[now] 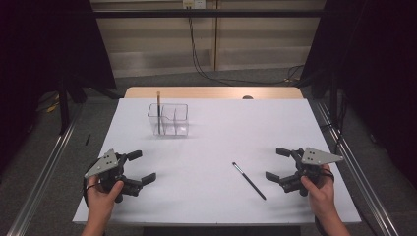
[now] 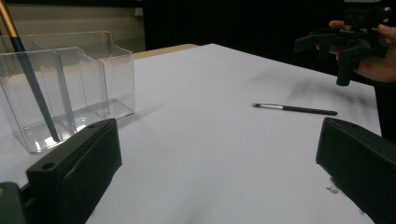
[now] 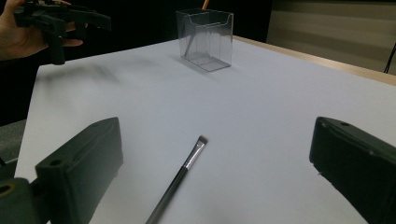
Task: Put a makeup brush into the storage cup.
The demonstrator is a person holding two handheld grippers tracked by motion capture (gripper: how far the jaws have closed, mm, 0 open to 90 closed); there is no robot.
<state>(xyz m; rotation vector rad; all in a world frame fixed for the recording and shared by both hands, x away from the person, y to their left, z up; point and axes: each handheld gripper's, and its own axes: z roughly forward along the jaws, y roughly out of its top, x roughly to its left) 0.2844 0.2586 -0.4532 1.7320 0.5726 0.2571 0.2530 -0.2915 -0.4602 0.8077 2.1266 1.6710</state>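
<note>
High view showed our left gripper [image 1: 141,167] and right gripper [image 1: 277,164] gaping, holding nothing; the brush [image 1: 249,180] lay on the table [image 1: 221,132] just beside the right one, bearing no readable writing.

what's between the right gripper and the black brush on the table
Nothing: in the high view, bare white table separates the open right gripper from the black brush.

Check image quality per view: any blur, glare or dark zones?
High view: white table evenly lit, surroundings black, clear organizer low in contrast. Left gripper view: own jaws soft, small brush sharp, faint smeared shadows beyond it. Right gripper view: the brush's handle end blurs near the lens, backdrop dark.
</note>
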